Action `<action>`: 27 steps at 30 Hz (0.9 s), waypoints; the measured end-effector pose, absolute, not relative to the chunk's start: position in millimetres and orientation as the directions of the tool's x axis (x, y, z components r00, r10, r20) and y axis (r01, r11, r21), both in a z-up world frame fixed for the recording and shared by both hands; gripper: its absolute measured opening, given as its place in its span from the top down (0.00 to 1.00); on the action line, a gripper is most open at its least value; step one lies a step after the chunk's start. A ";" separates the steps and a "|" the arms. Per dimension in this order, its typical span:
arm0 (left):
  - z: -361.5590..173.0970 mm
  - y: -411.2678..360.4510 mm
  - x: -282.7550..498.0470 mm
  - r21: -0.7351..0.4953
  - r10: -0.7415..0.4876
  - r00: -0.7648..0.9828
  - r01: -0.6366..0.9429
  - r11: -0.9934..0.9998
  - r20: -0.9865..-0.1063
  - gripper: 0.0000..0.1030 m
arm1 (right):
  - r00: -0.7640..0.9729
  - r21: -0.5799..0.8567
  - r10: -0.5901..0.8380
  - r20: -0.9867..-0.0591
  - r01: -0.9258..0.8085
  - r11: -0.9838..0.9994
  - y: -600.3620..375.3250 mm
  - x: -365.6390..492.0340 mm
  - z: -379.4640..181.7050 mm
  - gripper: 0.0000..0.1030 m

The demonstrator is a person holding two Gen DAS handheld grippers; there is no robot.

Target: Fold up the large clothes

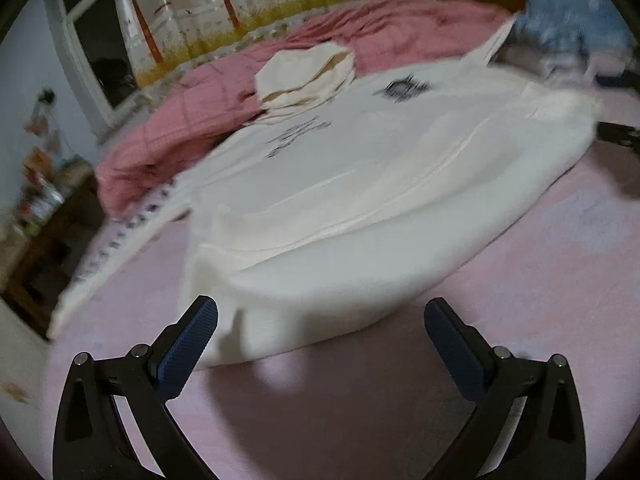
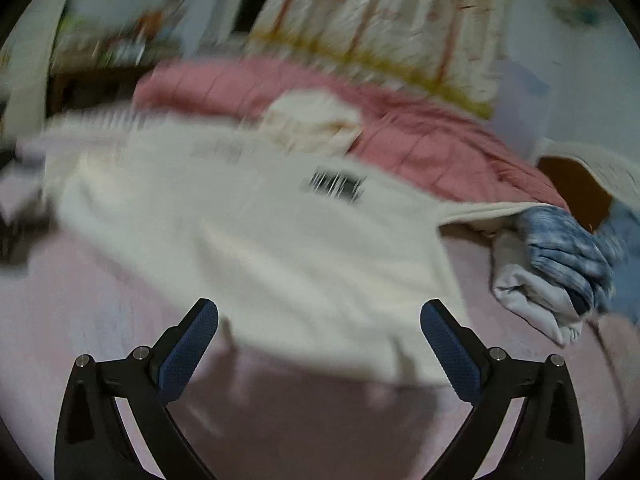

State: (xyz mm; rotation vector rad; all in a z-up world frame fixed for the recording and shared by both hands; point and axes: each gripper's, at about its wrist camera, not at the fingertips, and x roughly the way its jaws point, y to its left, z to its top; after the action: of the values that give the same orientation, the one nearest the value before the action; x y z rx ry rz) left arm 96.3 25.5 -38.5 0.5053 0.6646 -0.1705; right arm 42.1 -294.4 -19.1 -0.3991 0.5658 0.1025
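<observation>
Sweatshirt (image 1: 360, 184) lies flat, hood (image 1: 304, 76) toward quilt (image 1: 192, 120).

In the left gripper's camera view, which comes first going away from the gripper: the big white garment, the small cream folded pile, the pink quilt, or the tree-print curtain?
1. White garment: spread on the bed just ahead of the open left gripper.
2. Cream folded pile: beyond the garment, at its far edge.
3. Pink quilt: bunched behind the pile; these two are nearly level.
4. Tree-print curtain: at the back wall.
</observation>
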 end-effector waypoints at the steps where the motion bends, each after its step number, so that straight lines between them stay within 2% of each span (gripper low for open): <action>1: -43.3 21.2 97.4 0.438 0.041 0.782 0.303 0.846 -0.622 0.00 | 0.828 -0.372 -0.030 -0.561 -0.219 0.902 -289.6 43.5 -25.9 0.01; 5: -44.4 20.6 101.9 0.466 0.072 0.790 0.283 0.838 -0.609 0.00 | 0.800 -0.458 -0.097 -0.592 -0.235 0.857 -279.4 46.8 -42.9 0.01; 8: -47.7 21.6 111.2 0.505 0.129 0.797 0.239 0.829 -0.591 0.00 | 0.795 -0.522 -0.213 -0.568 -0.148 0.840 -286.7 57.2 -47.6 0.01; 10: -48.7 23.4 116.2 0.506 0.137 0.795 0.233 0.831 -0.591 0.00 | 0.788 -0.531 -0.247 -0.564 -0.117 0.839 -294.5 64.9 -48.6 0.01; 12: -48.7 27.2 119.2 0.497 0.137 0.793 0.228 0.837 -0.594 0.05 | 0.773 -0.494 -0.243 -0.586 -0.103 0.863 -307.2 71.5 -47.3 0.01; 13: -48.8 29.2 119.5 0.489 0.132 0.791 0.229 0.842 -0.597 0.22 | 0.768 -0.476 -0.234 -0.596 -0.104 0.874 -313.3 73.7 -46.5 0.07; 14: -49.8 30.1 120.3 0.486 0.131 0.787 0.231 0.843 -0.603 0.50 | 0.764 -0.459 -0.223 -0.605 -0.106 0.882 -317.8 74.8 -45.8 0.13; 15: -51.5 30.6 121.8 0.489 0.141 0.783 0.227 0.842 -0.606 0.72 | 0.760 -0.446 -0.215 -0.613 -0.108 0.889 -321.8 76.7 -45.7 0.25; 16: -54.4 32.0 124.1 0.509 0.183 0.780 0.194 0.839 -0.598 0.94 | 0.755 -0.434 -0.208 -0.622 -0.111 0.894 -324.7 78.4 -45.6 0.40; 17: -53.7 33.8 122.3 0.493 0.169 0.781 0.196 0.847 -0.601 0.95 | 0.750 -0.413 -0.191 -0.634 -0.118 0.903 -328.0 80.7 -45.6 0.59; 18: -50.4 33.7 118.1 0.478 0.149 0.790 0.199 0.855 -0.595 0.95 | 0.743 -0.392 -0.181 -0.644 -0.118 0.912 -331.6 82.7 -46.4 0.89; 20: -38.8 41.6 112.1 0.420 0.112 0.796 0.188 0.888 -0.595 0.95 | 0.743 -0.347 -0.162 -0.649 -0.100 0.933 -340.5 83.1 -44.6 0.92; 23: -26.4 62.6 103.4 0.254 0.040 0.783 0.152 0.955 -0.621 0.95 | 0.795 -0.325 -0.159 -0.585 -0.050 0.944 -345.5 65.6 -29.1 0.93; 27: -20.5 66.9 76.5 0.249 0.060 0.808 0.110 0.962 -0.586 0.95 | 0.808 -0.265 -0.128 -0.576 -0.036 0.964 -346.5 39.6 -18.5 0.93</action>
State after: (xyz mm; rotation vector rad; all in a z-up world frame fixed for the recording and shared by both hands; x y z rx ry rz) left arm 76.5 66.9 -20.5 0.2787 0.6315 -0.0271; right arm 39.6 -346.5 -18.5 -0.2703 0.6307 -0.0501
